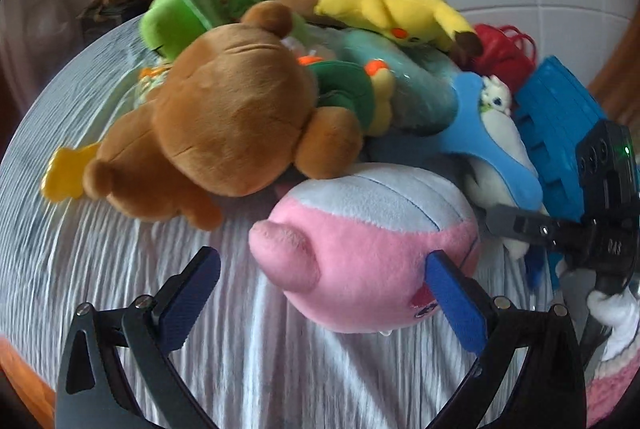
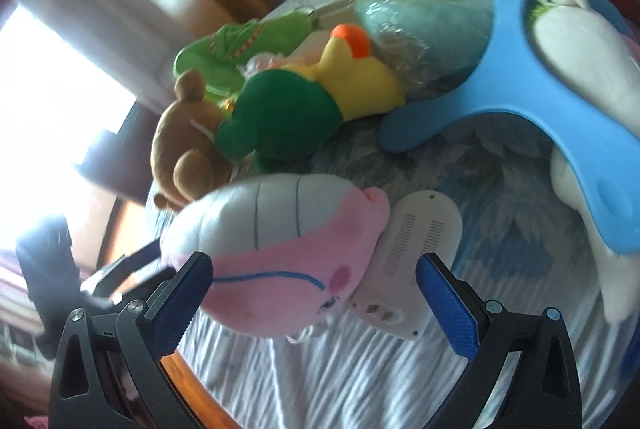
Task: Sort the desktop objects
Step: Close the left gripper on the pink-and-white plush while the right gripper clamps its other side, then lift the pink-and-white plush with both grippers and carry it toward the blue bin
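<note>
A round pink and pale-blue plush (image 1: 360,249) lies on the striped cloth near the table's front. My left gripper (image 1: 326,295) is open wide, its right finger pad (image 1: 452,305) against the plush's near side and its left pad off to the side over bare cloth. My right gripper (image 2: 318,297) is also open, and the same pink plush (image 2: 280,261) lies just beyond its fingers, closer to the left one. A white vented device (image 2: 420,249) lies partly under the plush. The right gripper (image 1: 520,229) reaches in from the right edge of the left wrist view.
A pile of plush toys fills the table behind: brown bear (image 1: 224,133), yellow plush (image 1: 392,5), green plush (image 1: 184,13), blue-and-white plush (image 1: 492,133), wrapped teal plush (image 2: 424,17). A blue crate (image 1: 560,117) stands at the right. The wooden table edge (image 2: 192,381) is close.
</note>
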The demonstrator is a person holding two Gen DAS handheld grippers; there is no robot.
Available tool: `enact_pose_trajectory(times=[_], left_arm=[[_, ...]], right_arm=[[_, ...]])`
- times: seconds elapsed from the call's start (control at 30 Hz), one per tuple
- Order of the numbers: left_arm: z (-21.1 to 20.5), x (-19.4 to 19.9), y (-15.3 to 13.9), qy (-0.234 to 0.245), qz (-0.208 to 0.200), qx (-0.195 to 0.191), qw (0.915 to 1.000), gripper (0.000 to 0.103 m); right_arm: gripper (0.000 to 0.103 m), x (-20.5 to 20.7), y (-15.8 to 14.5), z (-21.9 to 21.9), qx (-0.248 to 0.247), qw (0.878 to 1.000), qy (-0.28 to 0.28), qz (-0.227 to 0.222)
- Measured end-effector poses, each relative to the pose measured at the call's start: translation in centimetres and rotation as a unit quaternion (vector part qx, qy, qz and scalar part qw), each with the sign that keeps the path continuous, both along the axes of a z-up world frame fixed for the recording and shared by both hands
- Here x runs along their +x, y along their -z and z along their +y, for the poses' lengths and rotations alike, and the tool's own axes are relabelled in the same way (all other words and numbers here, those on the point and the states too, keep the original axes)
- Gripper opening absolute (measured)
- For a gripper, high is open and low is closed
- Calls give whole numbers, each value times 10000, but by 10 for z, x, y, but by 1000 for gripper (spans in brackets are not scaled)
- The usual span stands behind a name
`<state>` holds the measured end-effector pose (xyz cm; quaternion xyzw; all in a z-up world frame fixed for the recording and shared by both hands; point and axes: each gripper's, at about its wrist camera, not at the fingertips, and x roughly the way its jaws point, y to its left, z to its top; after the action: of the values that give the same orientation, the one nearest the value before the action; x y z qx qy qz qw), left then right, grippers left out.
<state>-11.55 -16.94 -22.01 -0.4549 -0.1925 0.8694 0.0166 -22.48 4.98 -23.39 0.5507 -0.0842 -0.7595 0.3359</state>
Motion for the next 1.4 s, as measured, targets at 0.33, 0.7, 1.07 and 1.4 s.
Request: enact_pose_trajectory(times=[0.33,0.7,1.07,1.4], left_arm=[[27,-21,7,354,35,272,9990,103],[30,-24,17,337,-3,212,9992,103],[51,-6,-9,408,265,-299,9984,95],[70,21,-72,946,1008,-810,9871,93]], right_arm=[[103,-22,31,6,-405,9967,171,-680],[103,-33,50,-22,-587,9937,-157,-945],[95,-9,26,-14,-586,9973,-368,-233],[91,27,-54,11,-843,9927,-197,839]])
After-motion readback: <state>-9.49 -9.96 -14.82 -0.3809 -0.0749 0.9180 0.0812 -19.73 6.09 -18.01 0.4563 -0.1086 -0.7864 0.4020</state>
